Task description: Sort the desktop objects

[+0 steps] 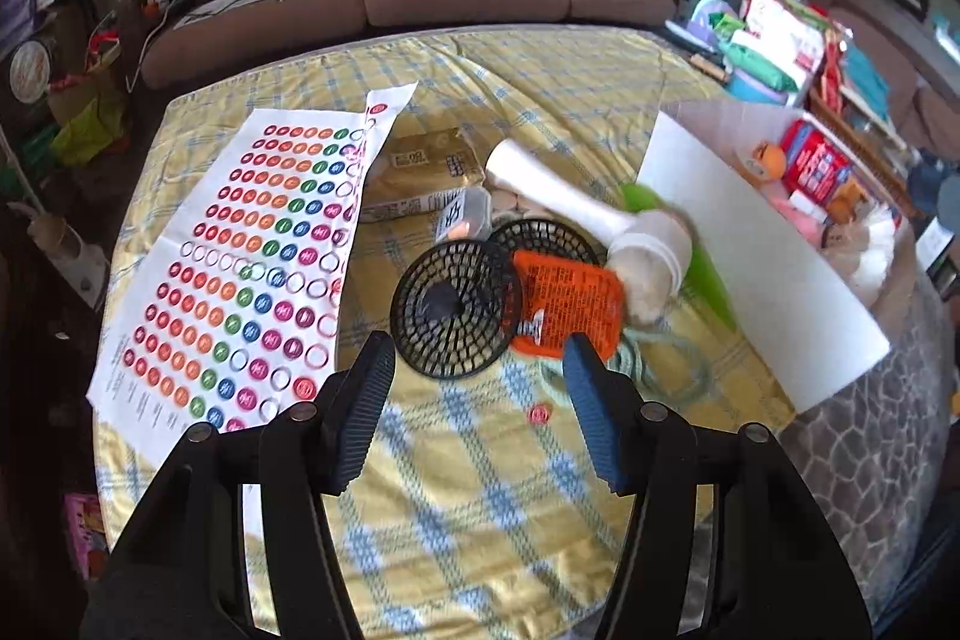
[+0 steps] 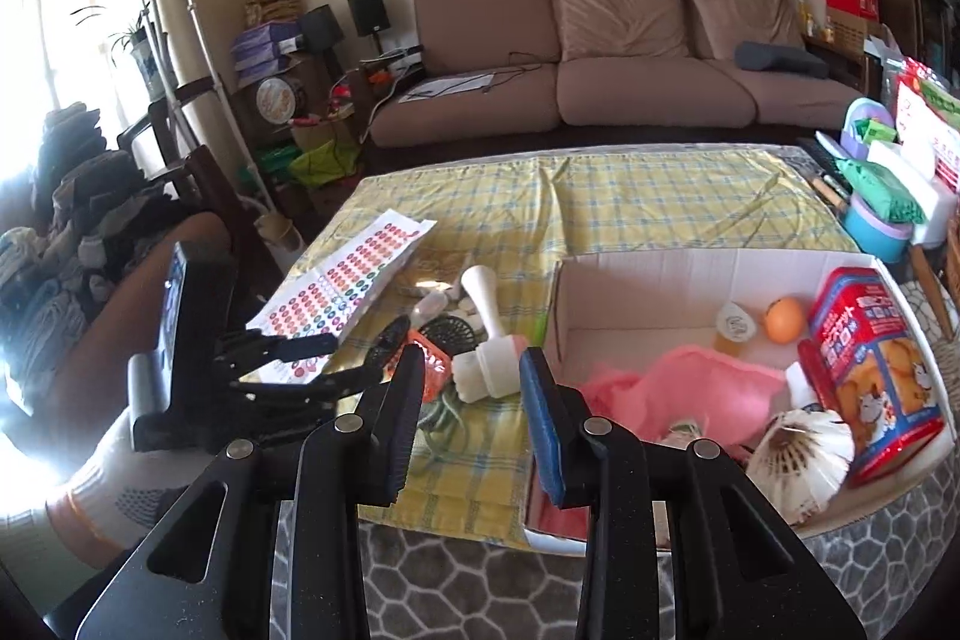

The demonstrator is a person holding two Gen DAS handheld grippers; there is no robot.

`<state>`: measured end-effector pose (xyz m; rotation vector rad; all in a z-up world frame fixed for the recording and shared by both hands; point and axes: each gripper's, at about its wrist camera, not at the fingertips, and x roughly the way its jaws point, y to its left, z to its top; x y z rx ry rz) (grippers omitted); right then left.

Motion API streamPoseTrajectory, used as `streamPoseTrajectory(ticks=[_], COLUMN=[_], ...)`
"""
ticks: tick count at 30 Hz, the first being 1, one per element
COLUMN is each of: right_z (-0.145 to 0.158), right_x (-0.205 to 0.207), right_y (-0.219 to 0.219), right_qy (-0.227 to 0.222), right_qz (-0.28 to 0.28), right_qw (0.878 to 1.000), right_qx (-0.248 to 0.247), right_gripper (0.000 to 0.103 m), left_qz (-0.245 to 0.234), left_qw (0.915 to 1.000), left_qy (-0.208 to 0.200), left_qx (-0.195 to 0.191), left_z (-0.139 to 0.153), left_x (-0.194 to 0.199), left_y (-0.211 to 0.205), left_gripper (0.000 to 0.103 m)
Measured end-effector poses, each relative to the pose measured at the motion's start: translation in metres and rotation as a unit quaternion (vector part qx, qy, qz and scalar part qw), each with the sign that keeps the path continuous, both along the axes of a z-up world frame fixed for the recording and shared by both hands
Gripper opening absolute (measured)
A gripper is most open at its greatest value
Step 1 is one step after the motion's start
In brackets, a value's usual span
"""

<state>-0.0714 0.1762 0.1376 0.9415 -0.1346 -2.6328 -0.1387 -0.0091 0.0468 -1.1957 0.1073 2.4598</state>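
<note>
A heap of desktop objects lies on the yellow checked cloth. It holds two black mesh discs, an orange packet, a white handled roller and a gold box. My left gripper stands open just short of the discs and packet, nothing between its fingers. In the right wrist view my right gripper is open and empty above the roller, beside the cardboard box. My left gripper shows there too, held by a gloved hand.
A sticker sheet lies left of the heap. A green cord and a small pink dot lie near it. The box holds a pink cloth, an orange ball and a red pack. A sofa stands behind.
</note>
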Motion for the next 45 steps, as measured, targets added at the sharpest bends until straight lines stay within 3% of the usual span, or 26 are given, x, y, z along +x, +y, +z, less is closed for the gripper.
streamPoseTrajectory(ticks=[4,8,10,12,17,19,26,35,42,45], right_z=[-0.006,-0.005,-0.003,-0.003,-0.006,-0.007,-0.006,-0.004,-0.020,-0.042], right_x=[-0.003,-0.003,-0.001,-0.001,-0.004,-0.004,-0.003,-0.011,-0.083,-0.130], right_y=[0.002,0.001,-0.002,-0.005,-0.005,-0.003,-0.002,-0.016,-0.073,-0.083], right_qy=[-0.008,-0.011,-0.008,-0.009,-0.019,-0.021,-0.017,-0.018,-0.087,-0.158], right_qz=[0.005,0.015,0.021,0.028,0.032,0.032,0.030,0.038,0.057,0.061], right_qw=[1.000,0.999,0.999,0.999,0.999,0.999,0.999,0.999,0.993,0.985], right_qx=[-0.018,-0.027,-0.026,-0.027,-0.030,-0.035,-0.034,-0.010,0.058,0.039], right_gripper=[0.033,0.033,0.033,0.033,0.033,0.033,0.033,0.034,0.034,0.034], left_qz=[0.016,0.036,0.037,0.039,0.044,0.057,0.047,0.020,0.044,0.056], left_qw=[0.9981,0.9954,0.9949,0.9940,0.9903,0.9895,0.9865,0.9919,0.9834,0.9762], left_qy=[-0.007,-0.017,-0.026,-0.033,-0.041,-0.045,-0.057,-0.002,0.014,-0.001], left_qx=[0.059,0.087,0.090,0.097,0.125,0.125,0.146,0.126,0.176,0.209], left_z=[-0.001,-0.009,-0.016,-0.023,-0.029,-0.031,-0.034,0.044,0.062,0.056], left_x=[-0.018,-0.033,-0.038,-0.042,-0.046,-0.049,-0.047,0.005,0.025,0.018], left_y=[-0.014,-0.024,-0.025,-0.025,-0.029,-0.032,-0.038,-0.063,-0.100,-0.115], left_gripper=[0.043,0.040,0.027,0.022,0.022,0.034,0.030,0.030,0.030,0.030])
